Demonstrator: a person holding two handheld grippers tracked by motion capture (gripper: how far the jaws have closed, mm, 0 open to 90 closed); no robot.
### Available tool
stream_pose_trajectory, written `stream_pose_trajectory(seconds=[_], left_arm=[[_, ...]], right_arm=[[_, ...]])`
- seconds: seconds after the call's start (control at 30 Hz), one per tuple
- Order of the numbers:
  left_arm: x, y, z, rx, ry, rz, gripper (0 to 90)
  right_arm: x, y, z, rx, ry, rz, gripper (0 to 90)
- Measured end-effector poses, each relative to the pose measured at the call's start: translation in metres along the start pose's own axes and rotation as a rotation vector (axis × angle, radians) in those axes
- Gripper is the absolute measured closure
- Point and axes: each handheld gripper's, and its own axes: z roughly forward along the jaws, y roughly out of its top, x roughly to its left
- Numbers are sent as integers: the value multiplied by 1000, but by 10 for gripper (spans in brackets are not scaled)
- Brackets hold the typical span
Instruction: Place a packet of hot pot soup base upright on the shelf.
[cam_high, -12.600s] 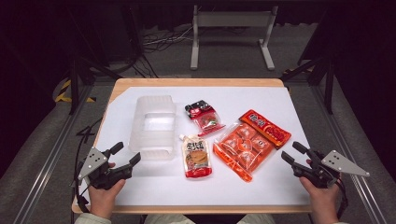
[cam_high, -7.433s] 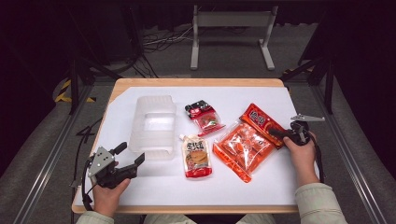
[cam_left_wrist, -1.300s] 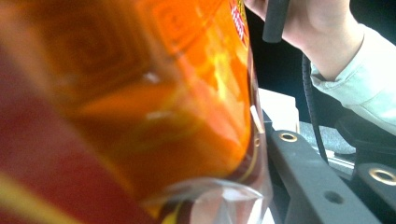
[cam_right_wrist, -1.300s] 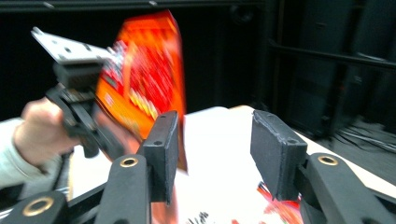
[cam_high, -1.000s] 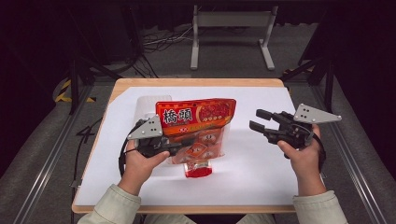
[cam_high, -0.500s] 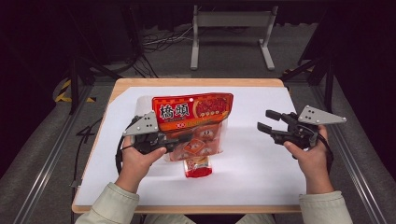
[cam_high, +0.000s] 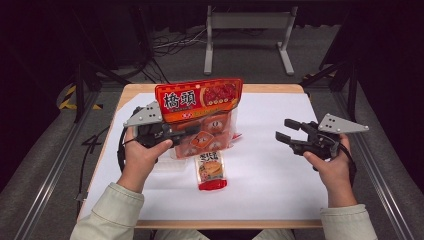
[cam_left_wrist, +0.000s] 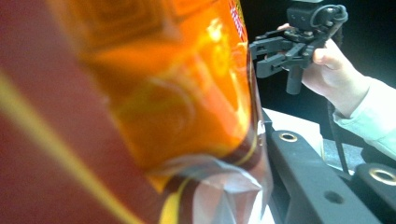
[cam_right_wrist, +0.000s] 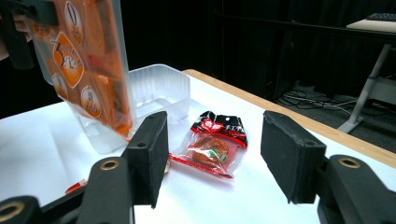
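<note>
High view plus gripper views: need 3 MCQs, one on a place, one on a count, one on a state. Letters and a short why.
1. Where is the big orange snack bag?
A. flat on the table
B. held up in the left gripper
C. inside the clear tray

2. How many small snack packets lie on the white table?
A. two
B. four
C. none

3. How do the jaws of the right gripper stand?
A. shut on a packet
B. shut on the tray
C. open, nothing between them

Key: 1 B, the bag hangs above the table from the left jaws. 2 A, the orange-labelled packet and the black-topped packet. 3 C, its own view shows a bare gap between the pads.
</note>
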Motion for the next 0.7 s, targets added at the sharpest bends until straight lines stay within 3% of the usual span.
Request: stream_pose_trajectory(seconds=[0.2, 0.7], left_arm=[[7, 8, -1, 6, 20, 5, 714], [36, 12, -7, -19, 90, -35, 714]], right_arm=[[0, -2, 1, 9, -2, 0, 424], [-2, -10, 1, 38, -20, 17, 422]])
